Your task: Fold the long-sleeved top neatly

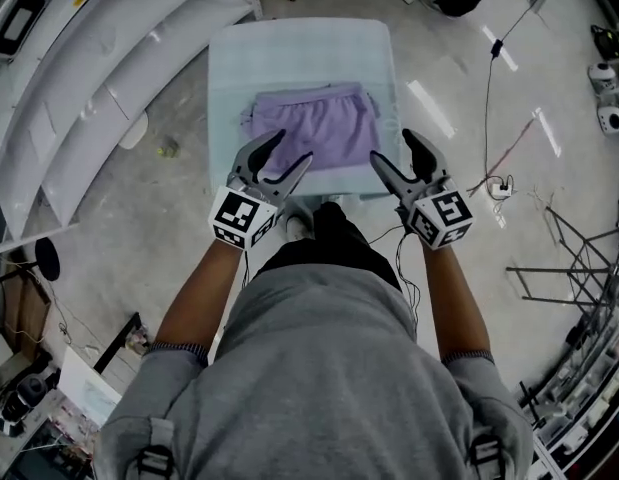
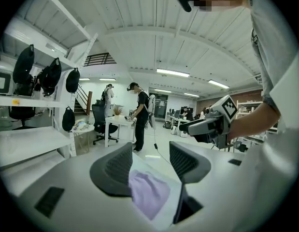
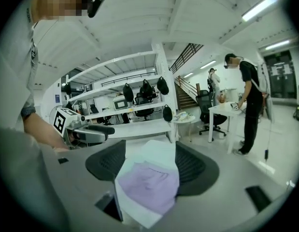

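Nearest, raised side by side over the table's near edge: left gripper and right gripper, jaws of both spread wide, nothing clasped between the pads. Just beyond and lower down, well clear of both: long-sleeved top, lilac, folded into a compact rectangle, lying flat on the near half of the pale cloth-covered table.

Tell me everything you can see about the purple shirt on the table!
The purple top is soft-looking cloth, folded into a slightly wrinkled rectangle. It lies flat on the pale table, toward its near edge. The open left gripper and right gripper hang above it, not touching.
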`<state>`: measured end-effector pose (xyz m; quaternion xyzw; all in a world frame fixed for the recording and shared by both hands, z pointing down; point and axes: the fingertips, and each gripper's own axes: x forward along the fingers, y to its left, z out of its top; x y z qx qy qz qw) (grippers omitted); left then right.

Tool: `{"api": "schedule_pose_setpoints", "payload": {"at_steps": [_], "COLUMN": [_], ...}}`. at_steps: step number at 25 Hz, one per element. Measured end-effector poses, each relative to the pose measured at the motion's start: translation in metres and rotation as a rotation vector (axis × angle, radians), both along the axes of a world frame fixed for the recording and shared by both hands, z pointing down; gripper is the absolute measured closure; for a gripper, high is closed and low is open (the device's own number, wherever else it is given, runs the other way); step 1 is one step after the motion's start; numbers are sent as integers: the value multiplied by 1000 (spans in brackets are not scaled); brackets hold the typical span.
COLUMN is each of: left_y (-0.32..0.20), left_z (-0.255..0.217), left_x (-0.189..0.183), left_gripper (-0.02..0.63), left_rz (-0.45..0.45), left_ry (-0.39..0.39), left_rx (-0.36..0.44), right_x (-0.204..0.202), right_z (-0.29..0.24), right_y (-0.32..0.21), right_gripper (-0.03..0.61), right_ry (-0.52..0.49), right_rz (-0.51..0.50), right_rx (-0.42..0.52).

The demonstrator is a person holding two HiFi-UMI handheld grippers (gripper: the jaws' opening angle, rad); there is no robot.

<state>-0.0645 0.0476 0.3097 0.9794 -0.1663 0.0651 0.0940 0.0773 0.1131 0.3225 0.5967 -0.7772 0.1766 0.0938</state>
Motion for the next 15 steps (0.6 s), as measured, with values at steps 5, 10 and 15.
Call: {"api": "schedule_pose_setpoints", "payload": {"at_steps": [5,10,15], "left_y": [12,6,-18], "left_z": [5,19,32], "left_x": [38,82,127], "left_gripper": [348,348,348], "left_rz": [84,141,142], "left_ry": [-34,-87,-107], "left_rx": [27,21,34], "right_x": [19,48,81], "right_z": [32,72,103], "right_y": [6,-10,-40], "right_gripper": [245,245,243], "right_ry": [6,-35,-56], "right_rz": [74,128,141], "right_rx": [-57,-137,-193]}}
